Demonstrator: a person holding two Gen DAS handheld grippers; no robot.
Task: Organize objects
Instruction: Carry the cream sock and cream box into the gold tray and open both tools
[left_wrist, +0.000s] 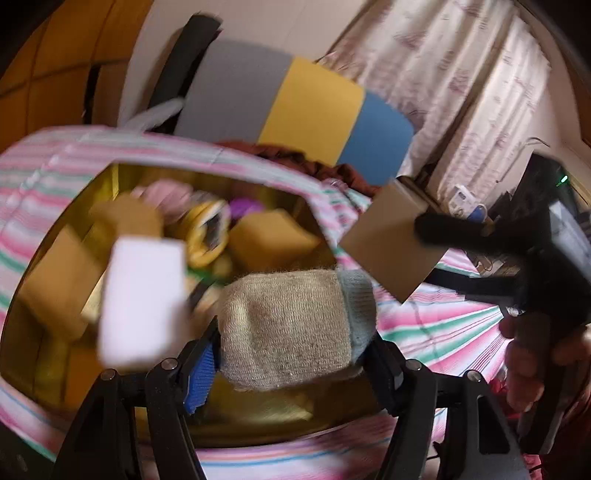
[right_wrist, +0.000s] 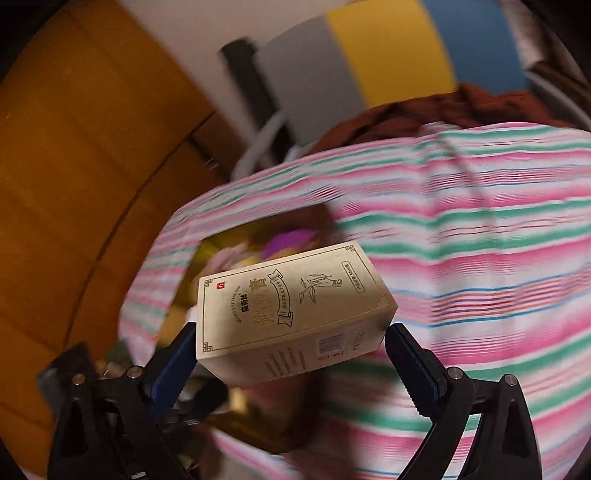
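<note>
Your left gripper (left_wrist: 291, 343) grips a rolled sock (left_wrist: 291, 328) over a gold-lined box (left_wrist: 258, 410) of blurred items — sponges, perhaps — on the pink-and-green striped bedcover (left_wrist: 443, 325). Behind: grey, yellow and blue panels (left_wrist: 317, 107), then floral curtains (left_wrist: 461, 74). Your right gripper (right_wrist: 291, 349) clamps a cream printed carton (right_wrist: 291, 314) above that cover.

A grey, yellow and blue panel (left_wrist: 295, 99) stands behind the striped cloth (left_wrist: 443, 325); pale curtains (left_wrist: 461, 85) hang beside it.
</note>
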